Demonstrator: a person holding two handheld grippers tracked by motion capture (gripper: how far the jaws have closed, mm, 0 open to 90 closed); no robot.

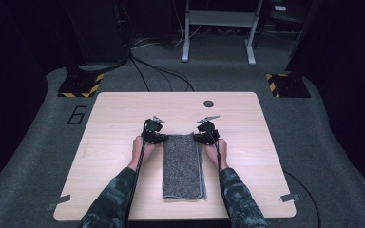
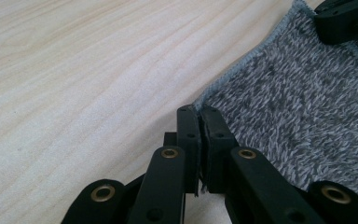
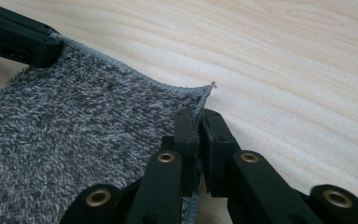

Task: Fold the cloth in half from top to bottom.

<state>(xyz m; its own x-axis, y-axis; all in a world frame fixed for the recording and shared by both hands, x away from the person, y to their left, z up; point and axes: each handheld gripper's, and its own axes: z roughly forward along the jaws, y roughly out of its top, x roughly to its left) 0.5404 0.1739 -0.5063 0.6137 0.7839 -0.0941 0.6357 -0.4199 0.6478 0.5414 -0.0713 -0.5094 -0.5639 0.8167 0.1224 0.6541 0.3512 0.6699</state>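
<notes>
Left gripper (image 2: 199, 116) and right gripper (image 3: 198, 119) are each pinching a far corner of the grey towel (image 1: 184, 166) (folded lengthwise), lying mid-table (image 1: 119, 118).

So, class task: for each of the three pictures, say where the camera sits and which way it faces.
High view: above the person's side, looking forward and down on the table; forearms, hands show.
Left gripper view: on the left gripper, facing the towel; own jaws show.
Right gripper view: on the right gripper, same.
Both gripper views share the towel and the opposite gripper.

Grey carpet (image 1: 38, 156) (dim rm, metal frame (image 1: 218, 28))
</notes>
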